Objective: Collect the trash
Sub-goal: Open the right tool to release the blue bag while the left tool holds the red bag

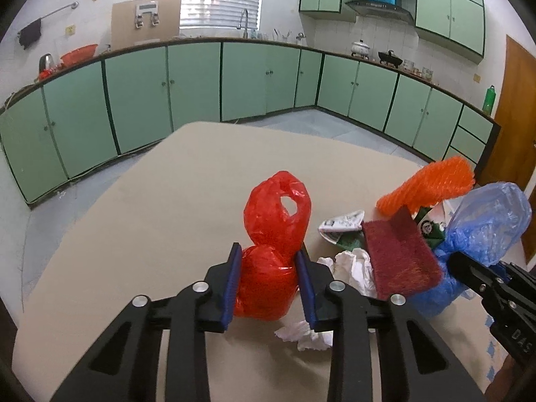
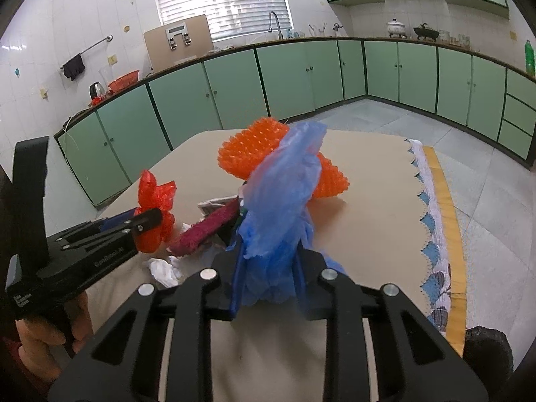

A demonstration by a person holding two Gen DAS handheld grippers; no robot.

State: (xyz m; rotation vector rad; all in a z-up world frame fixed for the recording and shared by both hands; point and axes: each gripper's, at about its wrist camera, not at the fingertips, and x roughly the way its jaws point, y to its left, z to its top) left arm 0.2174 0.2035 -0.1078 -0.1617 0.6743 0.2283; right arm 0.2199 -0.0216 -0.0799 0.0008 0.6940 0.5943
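A red plastic bag [image 1: 271,234] stands on the beige table [image 1: 150,207], and my left gripper [image 1: 269,268] is shut on its lower bulge. My right gripper [image 2: 268,268] is shut on a blue plastic bag [image 2: 284,194], which also shows in the left wrist view [image 1: 485,224]. Between the bags lies a pile of trash: a dark red scouring pad [image 1: 398,258], crumpled white tissue [image 1: 355,268], a printed wrapper [image 1: 341,226] and an orange foam net [image 1: 432,184]. More white tissue [image 1: 305,335] lies under my left gripper.
Green kitchen cabinets [image 1: 194,80] run along the far walls. The table's right edge has a scalloped cloth border [image 2: 432,207]. A dark object [image 2: 487,348] sits at the lower right, off the table. A brown door [image 1: 516,127] is at the right.
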